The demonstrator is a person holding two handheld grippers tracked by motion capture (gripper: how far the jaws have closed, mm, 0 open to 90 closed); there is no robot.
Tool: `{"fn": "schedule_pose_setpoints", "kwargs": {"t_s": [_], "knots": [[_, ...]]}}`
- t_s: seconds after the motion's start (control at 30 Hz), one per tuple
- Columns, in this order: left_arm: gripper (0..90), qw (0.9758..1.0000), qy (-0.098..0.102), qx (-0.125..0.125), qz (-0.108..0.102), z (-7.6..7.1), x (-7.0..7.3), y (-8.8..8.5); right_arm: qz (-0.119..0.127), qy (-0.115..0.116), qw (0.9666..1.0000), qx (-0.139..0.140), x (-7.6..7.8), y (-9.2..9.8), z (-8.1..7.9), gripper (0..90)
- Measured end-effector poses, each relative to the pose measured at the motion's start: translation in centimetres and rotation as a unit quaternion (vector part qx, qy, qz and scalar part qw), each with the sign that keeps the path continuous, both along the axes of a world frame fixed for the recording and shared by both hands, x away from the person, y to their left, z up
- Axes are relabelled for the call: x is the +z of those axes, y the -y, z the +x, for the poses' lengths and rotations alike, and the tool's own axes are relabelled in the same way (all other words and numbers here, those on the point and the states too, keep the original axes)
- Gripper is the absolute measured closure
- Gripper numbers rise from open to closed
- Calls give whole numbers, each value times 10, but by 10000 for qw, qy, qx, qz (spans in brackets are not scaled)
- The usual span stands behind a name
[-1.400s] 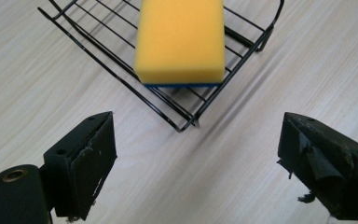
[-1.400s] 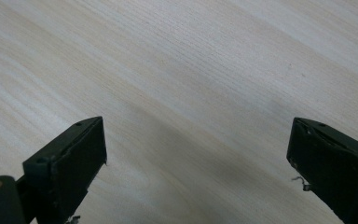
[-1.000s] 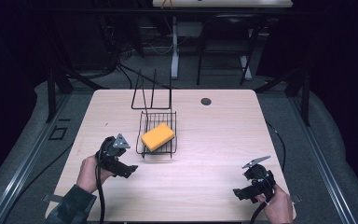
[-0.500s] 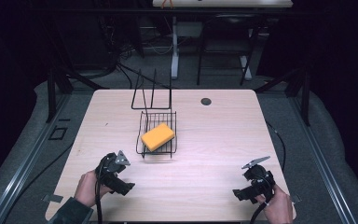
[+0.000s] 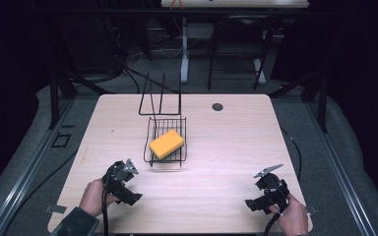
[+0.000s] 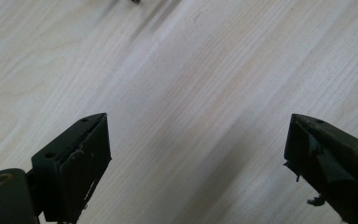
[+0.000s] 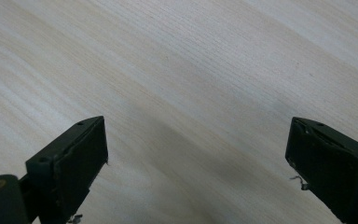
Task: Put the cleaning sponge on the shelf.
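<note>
An orange sponge (image 5: 166, 143) lies in a black wire basket (image 5: 152, 129) at the middle of the light wooden table (image 5: 226, 142). My left gripper (image 5: 124, 173) rests low over the table's front left, a short way in front of and left of the basket. It is open, its jaws wide apart over bare wood (image 6: 196, 135). My right gripper (image 5: 267, 178) sits near the front right corner, also open with nothing but wood grain between its jaws (image 7: 196, 130).
A black wire rack (image 5: 161, 98) stands upright just behind the basket. A small dark round disc (image 5: 217, 106) lies at the back of the table. Table legs and cables stand on the dark floor beyond the far edge.
My left gripper has drawn back toward the front edge and sunk lower over the table. The right gripper has stayed put. The sponge and basket have not moved.
</note>
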State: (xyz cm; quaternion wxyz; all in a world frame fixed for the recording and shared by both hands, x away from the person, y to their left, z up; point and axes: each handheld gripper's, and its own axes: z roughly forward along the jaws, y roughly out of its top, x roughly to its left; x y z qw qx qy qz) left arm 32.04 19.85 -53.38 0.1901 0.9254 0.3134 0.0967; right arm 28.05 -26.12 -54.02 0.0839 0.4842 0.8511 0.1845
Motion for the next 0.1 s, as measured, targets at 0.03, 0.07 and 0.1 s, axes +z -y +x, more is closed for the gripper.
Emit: {"fn": "schedule_pose_setpoints", "kwargs": {"t_s": [0.03,0.07,0.1], "knots": [[70,10000,23,16,-18,0,1,0,-1,-3,10000,0,0,0,0,50],[70,10000,35,25,-43,1,1,0,10,12,10000,-4,0,0,0,51],[68,10000,35,25,-43,1,1,0,12,8,10000,-10,0,1,-1,51]]}}
